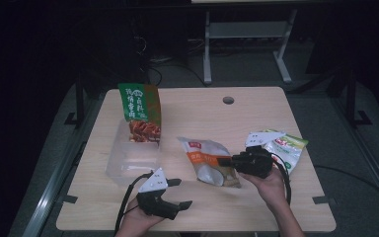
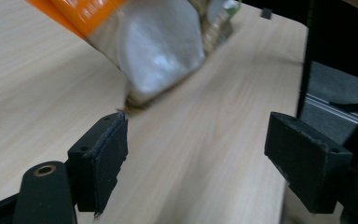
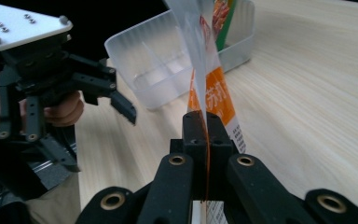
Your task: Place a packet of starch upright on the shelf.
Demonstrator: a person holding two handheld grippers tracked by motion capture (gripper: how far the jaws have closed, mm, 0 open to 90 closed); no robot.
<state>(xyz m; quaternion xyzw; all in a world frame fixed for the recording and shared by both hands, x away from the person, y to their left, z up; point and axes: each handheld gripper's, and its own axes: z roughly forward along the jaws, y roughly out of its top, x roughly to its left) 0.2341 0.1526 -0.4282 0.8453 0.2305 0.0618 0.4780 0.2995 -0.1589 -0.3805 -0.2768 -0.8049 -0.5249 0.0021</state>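
Nearest the high camera, the left gripper (image 1: 173, 193) is held low at the table's front edge, jaws spread wide with nothing between them. In the left gripper view its two black pads (image 2: 103, 161) are seen far apart over bare wood, the pouch's lower corner just beyond the left pad, not touching so far as can be told. The right gripper (image 1: 225, 161) is seen clamped tight on the edge of the orange-and-white snack pouch (image 1: 208, 161); in the right gripper view the pads are pressed together with the pouch's thin seam (image 3: 207, 135) pinched between them. The pouch is lying near the middle of the wooden table (image 1: 256, 111), tilted up at the gripped side. A clear plastic container (image 1: 131, 159) is placed left of the pouch, with a green snack bag (image 1: 141, 111) standing upright in its far end. A white-and-green packet (image 1: 287, 148) is laid behind the right hand (image 1: 269, 183), well apart from the container.
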